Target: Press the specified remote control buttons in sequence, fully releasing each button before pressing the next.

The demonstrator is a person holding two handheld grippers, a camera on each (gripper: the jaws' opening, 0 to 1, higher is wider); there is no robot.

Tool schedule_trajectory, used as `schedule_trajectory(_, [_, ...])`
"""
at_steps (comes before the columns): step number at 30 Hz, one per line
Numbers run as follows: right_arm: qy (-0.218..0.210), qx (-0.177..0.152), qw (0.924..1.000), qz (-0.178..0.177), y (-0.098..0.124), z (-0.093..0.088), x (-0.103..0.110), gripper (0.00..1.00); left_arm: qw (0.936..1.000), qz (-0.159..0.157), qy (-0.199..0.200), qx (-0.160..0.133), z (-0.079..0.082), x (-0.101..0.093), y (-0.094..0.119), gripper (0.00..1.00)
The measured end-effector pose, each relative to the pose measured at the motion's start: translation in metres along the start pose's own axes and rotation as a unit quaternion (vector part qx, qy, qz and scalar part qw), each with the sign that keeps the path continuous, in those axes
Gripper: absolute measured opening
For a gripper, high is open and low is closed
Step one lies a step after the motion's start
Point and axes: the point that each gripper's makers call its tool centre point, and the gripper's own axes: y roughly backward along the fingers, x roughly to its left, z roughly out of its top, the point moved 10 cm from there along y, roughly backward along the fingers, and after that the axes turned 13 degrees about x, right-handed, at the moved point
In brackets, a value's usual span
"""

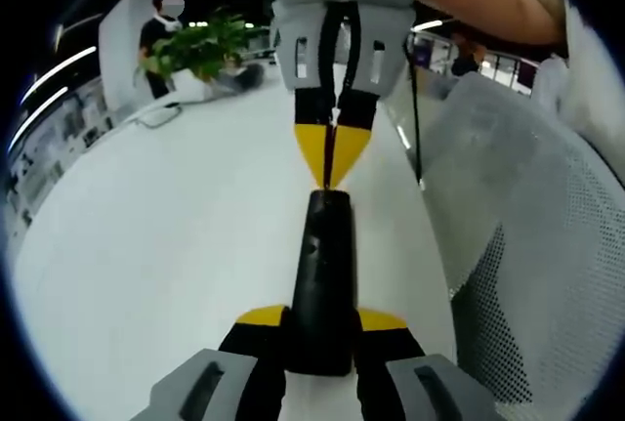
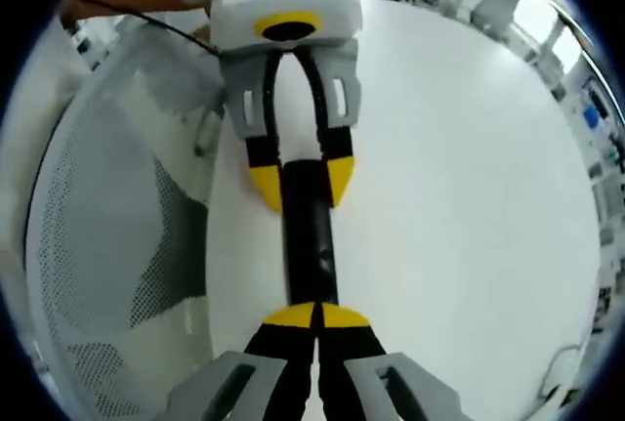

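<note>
The remote (image 1: 322, 284) is lying at the lower centre of the left gripper view, a long, slim, glossy black bar with rounded edges, and it is resting on the smooth white table (image 1: 166, 245). Small dark buttons are showing faintly along its top, too dim to read. The left gripper (image 1: 322, 318) is clamping the near end of the remote between its yellow-tipped black fingers (image 1: 262, 317), which are rising from grey moulded bases at the bottom of the frame. In the upper centre the right gripper (image 1: 332, 152) is coming in with its two yellow tips pinched together into a wedge, the point touching the far end of the remote.

In the right gripper view the remote (image 2: 310, 235) is running vertically through the centre. The right gripper (image 2: 317, 315) is sitting at the bottom centre with its yellow pads closed against each other, tip on the remote's end. The left gripper (image 2: 303, 182) is gripping the other end in the upper centre, below a white housing with a yellow oval.

A white mesh chair (image 1: 547, 245) is filling the right of the left gripper view, its back perforated with fine holes. A leafy green plant (image 1: 200, 45) is standing at the upper left.
</note>
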Motion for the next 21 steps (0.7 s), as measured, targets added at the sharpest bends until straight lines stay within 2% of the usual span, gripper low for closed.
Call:
schedule_trajectory(11, [0.021, 0.012, 0.9996, 0.012, -0.016, 0.008, 0.004, 0.0, 1.0, 0.001, 0.002, -0.004, 0.0, -0.001, 0.001, 0.25])
schedule_trajectory(21, [0.028, 0.022, 0.9994, 0.005, -0.027, 0.011, -0.002, 0.0, 1.0, 0.001, 0.004, -0.007, -0.001, -0.001, 0.001, 0.25])
